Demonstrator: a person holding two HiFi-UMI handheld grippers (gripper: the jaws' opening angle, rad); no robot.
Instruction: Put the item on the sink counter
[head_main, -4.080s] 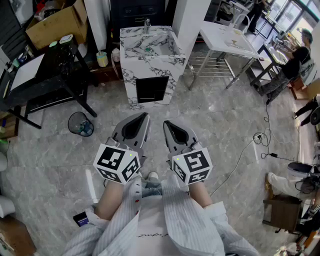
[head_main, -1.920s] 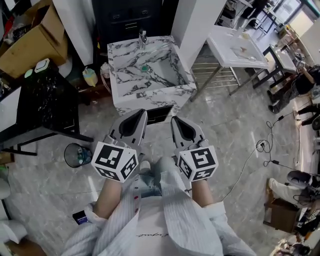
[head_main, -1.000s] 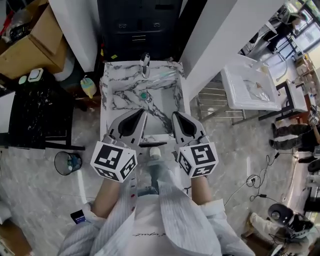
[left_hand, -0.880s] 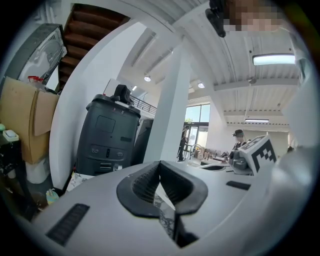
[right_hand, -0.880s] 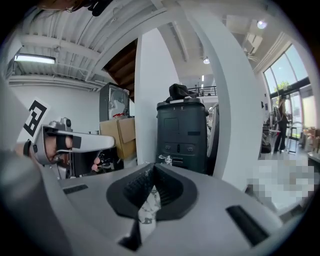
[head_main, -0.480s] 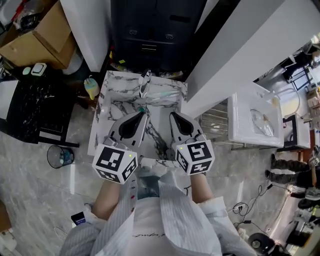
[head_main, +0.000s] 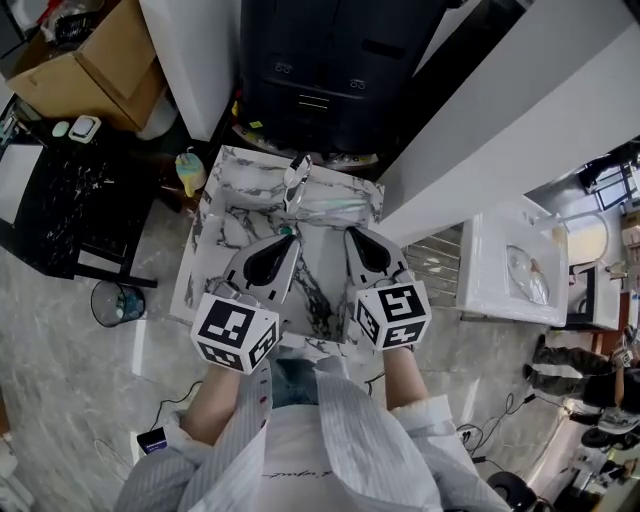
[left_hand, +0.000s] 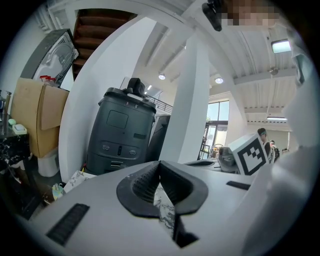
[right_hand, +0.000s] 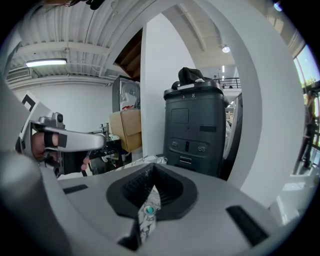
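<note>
Hovering over the marble sink surface (head_main: 225, 215), left tool (head_main: 291, 241) and right tool (head_main: 350, 233) are both closed and empty. Item not identifiable in any view. Best to locate it first, then open wide before reaching.
</note>
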